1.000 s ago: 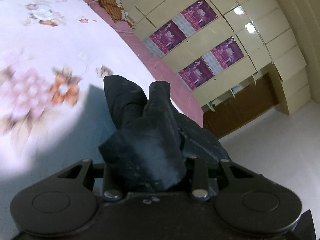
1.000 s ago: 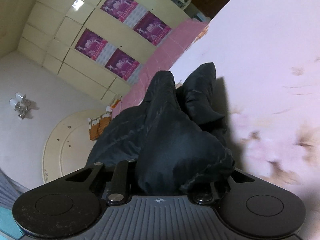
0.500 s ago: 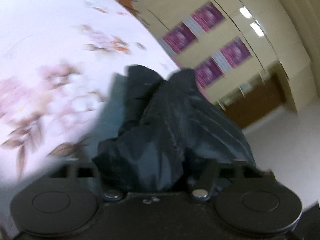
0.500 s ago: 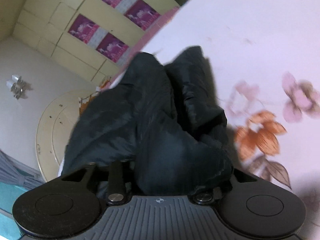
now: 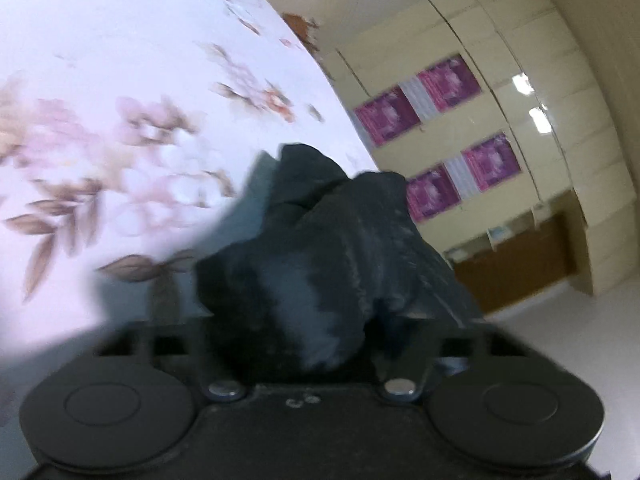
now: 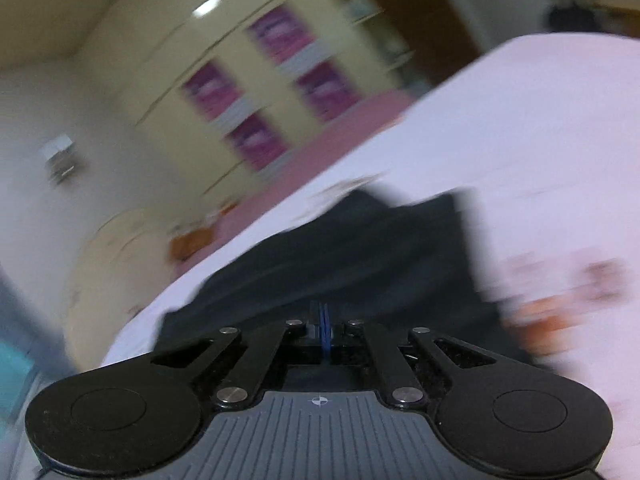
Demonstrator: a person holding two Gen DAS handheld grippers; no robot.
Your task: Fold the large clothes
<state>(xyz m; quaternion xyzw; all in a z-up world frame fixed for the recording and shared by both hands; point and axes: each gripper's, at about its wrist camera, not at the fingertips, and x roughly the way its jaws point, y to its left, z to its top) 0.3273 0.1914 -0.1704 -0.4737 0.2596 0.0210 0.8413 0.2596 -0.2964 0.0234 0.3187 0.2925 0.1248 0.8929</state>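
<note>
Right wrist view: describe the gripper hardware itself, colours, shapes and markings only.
The right gripper is matte black: two round discs at the sides, angled linkage bars with silver rivets, a grey ribbed centre plate bearing a small crosshair mark, and a thin blue strip where the fingers meet. No cables or sleeves show.

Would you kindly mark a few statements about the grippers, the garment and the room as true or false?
1. The left gripper holds the bunched dark garment. True.
2. The right gripper is spread wide around cloth. False: its fingers meet, with no cloth seen between them, and the garment lies on the bed ahead.
3. The sheet is plain blue. False: it is pale with a flower print.
4. Purple posters hang on the cabinet. True.
</note>
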